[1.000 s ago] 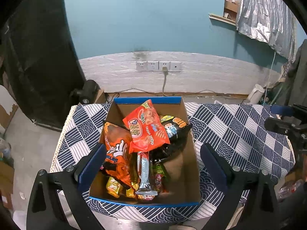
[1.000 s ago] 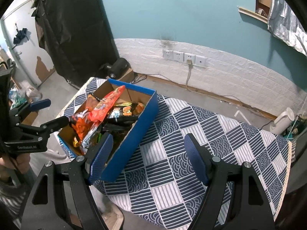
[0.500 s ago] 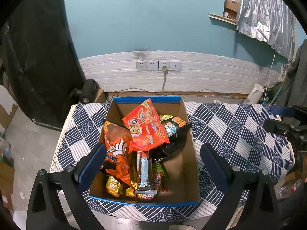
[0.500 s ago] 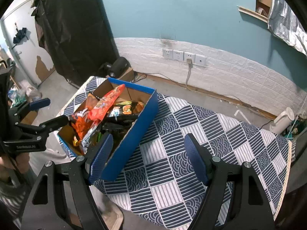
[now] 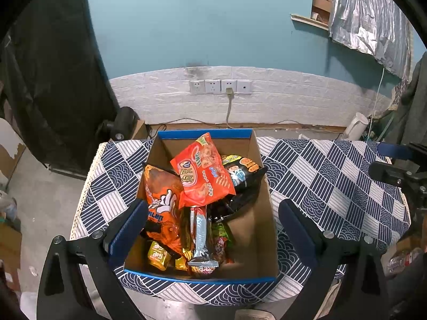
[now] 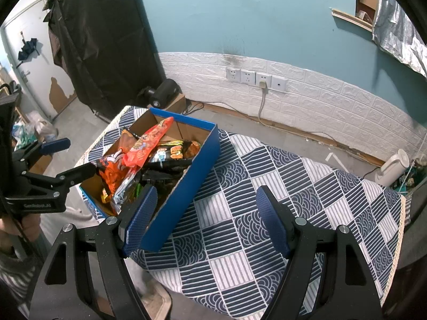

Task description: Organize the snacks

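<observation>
A cardboard box with blue outer walls stands at the left end of the table. Snacks fill it: a red-orange bag on top, an orange bag with a white glove print, a black bag, a silver packet and small yellow packets. My left gripper hangs open above the box's near end, holding nothing. My right gripper is open over the cloth, just right of the box, and empty.
A blue-and-white patterned cloth covers the table. On the floor behind stand a white kettle and a black round device. A cable runs from the wall sockets. A plastic bottle lies low right.
</observation>
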Demonstrator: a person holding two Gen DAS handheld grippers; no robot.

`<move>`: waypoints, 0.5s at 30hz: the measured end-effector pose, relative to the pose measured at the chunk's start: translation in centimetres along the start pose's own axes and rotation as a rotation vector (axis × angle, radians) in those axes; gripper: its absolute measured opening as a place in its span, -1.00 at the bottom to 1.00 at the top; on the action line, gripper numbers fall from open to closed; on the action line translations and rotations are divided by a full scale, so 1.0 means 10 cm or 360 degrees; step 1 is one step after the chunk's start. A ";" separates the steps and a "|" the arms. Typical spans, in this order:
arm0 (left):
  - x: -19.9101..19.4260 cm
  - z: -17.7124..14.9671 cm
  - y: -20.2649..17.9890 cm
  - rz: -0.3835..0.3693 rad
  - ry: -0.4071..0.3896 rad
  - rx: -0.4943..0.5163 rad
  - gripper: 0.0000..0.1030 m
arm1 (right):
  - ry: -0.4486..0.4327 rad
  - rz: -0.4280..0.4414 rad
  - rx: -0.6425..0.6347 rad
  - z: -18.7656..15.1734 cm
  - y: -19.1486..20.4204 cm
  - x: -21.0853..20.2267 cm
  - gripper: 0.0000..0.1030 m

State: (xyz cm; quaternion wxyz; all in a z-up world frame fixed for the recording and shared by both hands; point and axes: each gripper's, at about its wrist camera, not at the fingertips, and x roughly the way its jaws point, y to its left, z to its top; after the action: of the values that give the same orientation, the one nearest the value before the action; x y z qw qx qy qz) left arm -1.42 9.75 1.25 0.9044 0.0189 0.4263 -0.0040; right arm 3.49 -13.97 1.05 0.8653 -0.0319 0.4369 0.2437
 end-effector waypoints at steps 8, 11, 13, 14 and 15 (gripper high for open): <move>0.00 0.00 -0.03 0.0017 -0.0004 0.0023 0.92 | 0.0001 0.0001 -0.0001 0.00 0.00 0.00 0.48; 0.01 0.00 -0.04 0.0022 0.0005 0.0033 0.92 | 0.0001 0.0000 -0.0001 0.00 0.00 0.00 0.48; 0.01 -0.01 -0.04 0.0022 0.0007 0.0032 0.92 | 0.0000 0.0000 -0.0001 0.00 0.00 0.00 0.48; 0.02 -0.01 -0.04 0.0020 0.0007 0.0034 0.92 | 0.0001 0.0000 -0.0001 0.00 0.00 0.00 0.48; 0.01 -0.01 -0.05 0.0019 0.0008 0.0034 0.92 | 0.0001 0.0000 0.0000 0.00 0.00 0.00 0.48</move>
State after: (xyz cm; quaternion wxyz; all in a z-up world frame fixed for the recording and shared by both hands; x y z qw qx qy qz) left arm -1.40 9.30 1.08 0.9030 0.0310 0.4285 -0.0032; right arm 3.49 -14.00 1.08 0.8652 -0.0320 0.4370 0.2437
